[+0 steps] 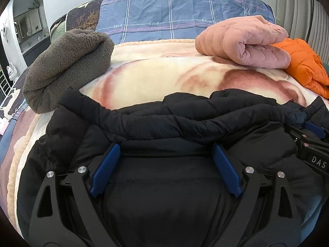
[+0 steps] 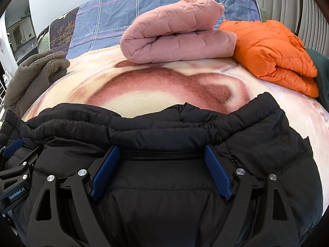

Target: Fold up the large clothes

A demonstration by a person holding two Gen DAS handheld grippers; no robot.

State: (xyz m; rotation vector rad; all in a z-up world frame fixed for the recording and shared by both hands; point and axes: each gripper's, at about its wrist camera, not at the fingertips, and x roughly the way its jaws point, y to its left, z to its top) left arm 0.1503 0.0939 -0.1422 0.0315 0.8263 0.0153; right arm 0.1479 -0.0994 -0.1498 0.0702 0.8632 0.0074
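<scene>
A black puffer jacket [image 1: 164, 123] lies bunched on the bed's near part; it also shows in the right wrist view [image 2: 164, 127]. My left gripper [image 1: 165, 147] is open, its blue fingers [image 1: 107, 166] wide apart and resting on the jacket's fabric. My right gripper [image 2: 161, 149] is open too, its blue fingers [image 2: 216, 173] spread on the jacket. Each gripper shows at the edge of the other's view, the right one [image 1: 312, 135] and the left one [image 2: 14, 150].
A cream and red-brown blanket [image 1: 164, 78] covers the bed. A folded pink quilted coat [image 2: 176, 37] and a folded orange puffer [image 2: 273, 53] lie at the back right. A grey-brown fleece garment [image 1: 65, 65] lies at the back left. A blue plaid sheet [image 1: 181, 10] is behind.
</scene>
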